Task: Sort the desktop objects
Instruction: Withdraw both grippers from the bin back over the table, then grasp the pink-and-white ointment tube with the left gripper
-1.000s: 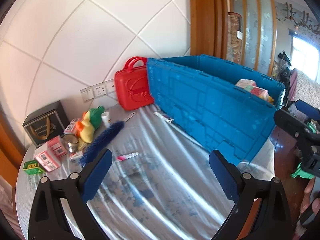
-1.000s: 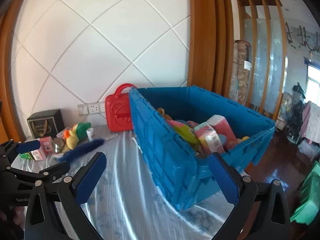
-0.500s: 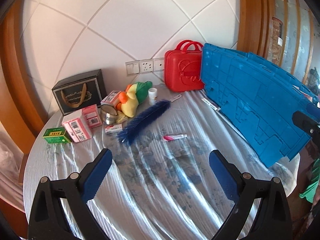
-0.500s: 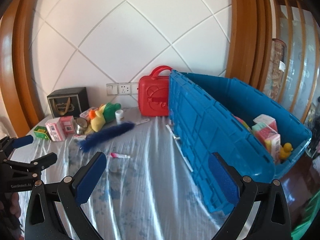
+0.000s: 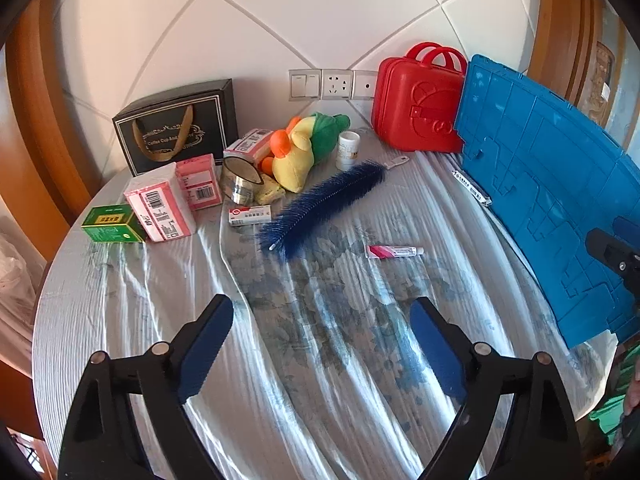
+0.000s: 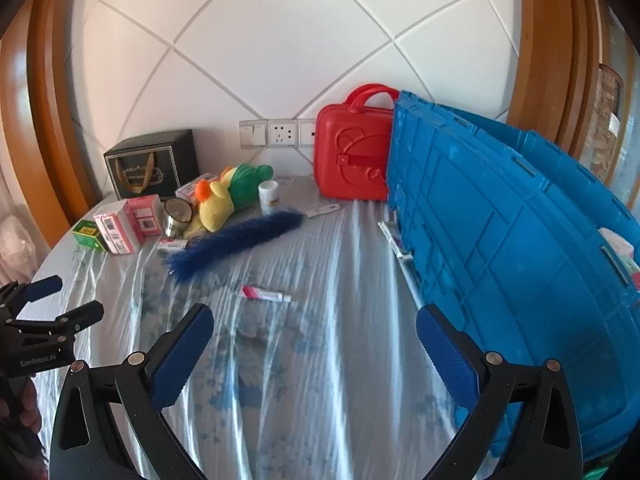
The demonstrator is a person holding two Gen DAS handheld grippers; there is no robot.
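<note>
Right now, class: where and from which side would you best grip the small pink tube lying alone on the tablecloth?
Take the pink tube across its middle, from above. It lies flat, long and thin, apart from the blue brush, so open fingers could likely straddle its narrow width.

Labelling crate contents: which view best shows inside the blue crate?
Right wrist. It looks over the blue crate wall to the far rim and catches pink-and-white packages inside at the frame edge. Left wrist shows only the crate's outer side wall, none of the interior.
</note>
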